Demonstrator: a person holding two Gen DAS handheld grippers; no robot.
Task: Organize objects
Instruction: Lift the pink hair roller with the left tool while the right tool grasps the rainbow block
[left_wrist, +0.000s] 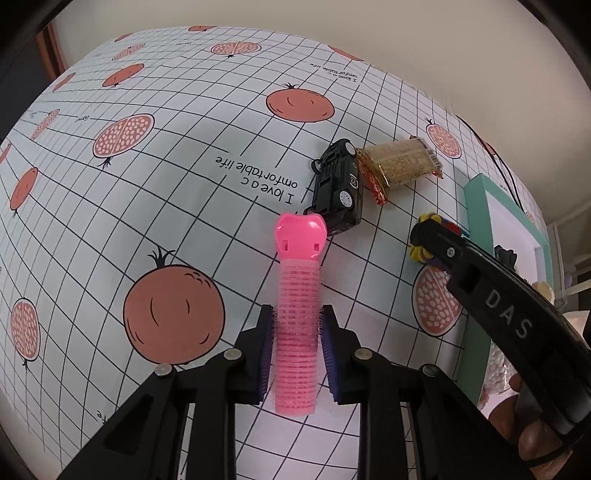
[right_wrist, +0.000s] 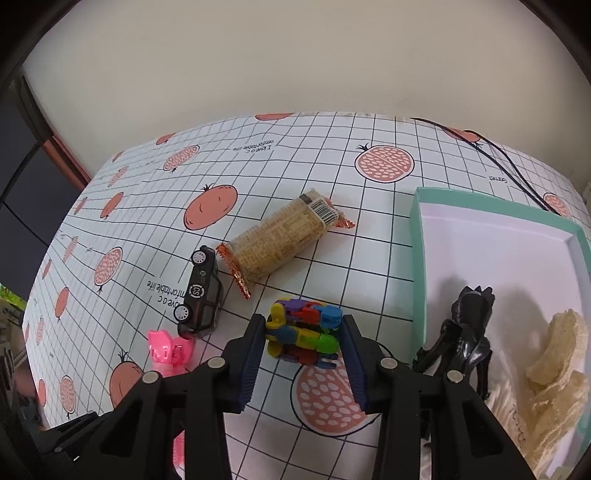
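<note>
Left tongs (left_wrist: 297, 321): my pads clamp the pink hair roller (left_wrist: 297, 332), which lies on the worktop (left_wrist: 184, 192).
Right tongs (right_wrist: 304, 341): narrowed around the multicoloured block toy (right_wrist: 303, 334); contact unclear.
Toy car (right_wrist: 201, 295): just beyond the roller's cap.
Wrapped biscuits (right_wrist: 280, 234): beside the car.
Teal box (right_wrist: 419, 266): right, holding a black figure (right_wrist: 465, 332).

My bench (right_wrist: 332, 177) carries a toy car (right_wrist: 201, 295), cracker packet (right_wrist: 280, 236), and teal tray (right_wrist: 417, 258) right of my jaws.
</note>
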